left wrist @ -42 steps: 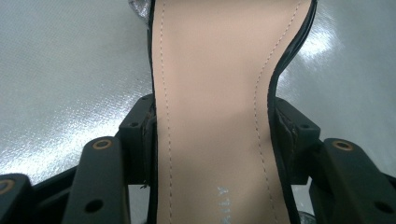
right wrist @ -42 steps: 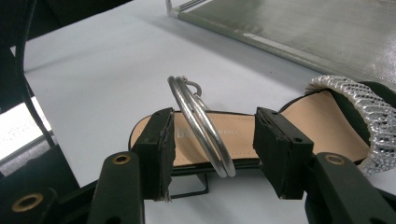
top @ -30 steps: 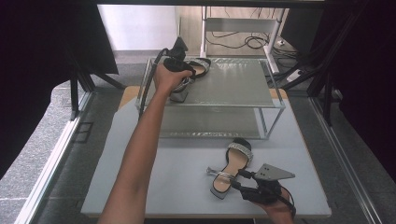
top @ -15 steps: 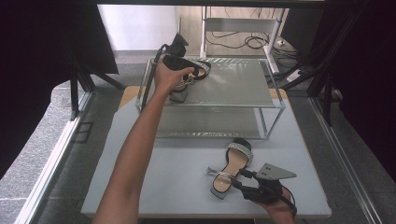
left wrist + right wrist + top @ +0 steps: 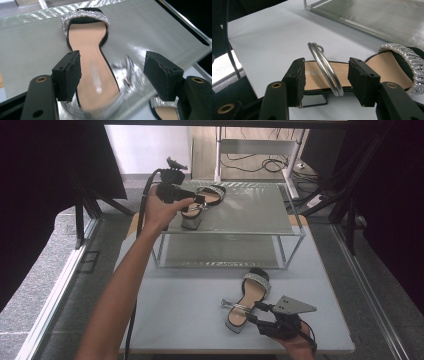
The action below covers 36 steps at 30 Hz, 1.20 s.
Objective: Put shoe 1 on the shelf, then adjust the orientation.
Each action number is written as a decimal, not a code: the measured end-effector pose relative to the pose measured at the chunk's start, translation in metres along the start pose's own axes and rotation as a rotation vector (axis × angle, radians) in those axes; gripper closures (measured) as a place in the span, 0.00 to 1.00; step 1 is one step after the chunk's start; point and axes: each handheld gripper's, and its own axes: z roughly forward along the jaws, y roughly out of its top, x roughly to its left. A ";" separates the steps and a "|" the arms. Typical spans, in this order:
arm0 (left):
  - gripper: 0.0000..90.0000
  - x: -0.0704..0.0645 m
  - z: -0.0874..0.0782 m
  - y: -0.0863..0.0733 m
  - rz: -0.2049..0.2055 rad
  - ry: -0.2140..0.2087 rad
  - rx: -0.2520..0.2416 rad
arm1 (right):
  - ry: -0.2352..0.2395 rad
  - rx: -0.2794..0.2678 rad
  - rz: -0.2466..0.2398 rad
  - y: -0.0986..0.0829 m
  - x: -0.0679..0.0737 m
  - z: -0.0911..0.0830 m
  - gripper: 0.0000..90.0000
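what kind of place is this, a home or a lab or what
Most likely a lab or recording workspace, not a home: black curtains hem in a plain white table, loose cables lie on the floor behind, and a metal shoe rack holds a sandal as a prop.

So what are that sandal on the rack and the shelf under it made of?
The sandal has a tan, smooth insole, leather-like, and a toe band of glittering stones, probably rhinestones. The shelf looks like fine grey mesh or ribbed sheet in a shiny metal frame; which one is unclear.
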 end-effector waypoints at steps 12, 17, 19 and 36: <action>0.35 -0.008 -0.019 -0.065 0.112 -0.034 0.024 | -0.010 -0.006 -0.017 0.004 0.008 0.004 0.56; 0.35 -0.012 -0.019 -0.087 0.150 -0.036 0.036 | 0.002 -0.016 -0.014 0.011 0.012 0.010 0.65; 0.34 -0.012 -0.018 -0.095 0.152 -0.044 0.032 | 0.013 -0.016 -0.017 0.014 0.015 0.014 0.70; 0.35 -0.014 -0.002 -0.165 0.182 -0.031 0.103 | -0.025 0.182 -0.181 0.021 0.040 0.071 0.95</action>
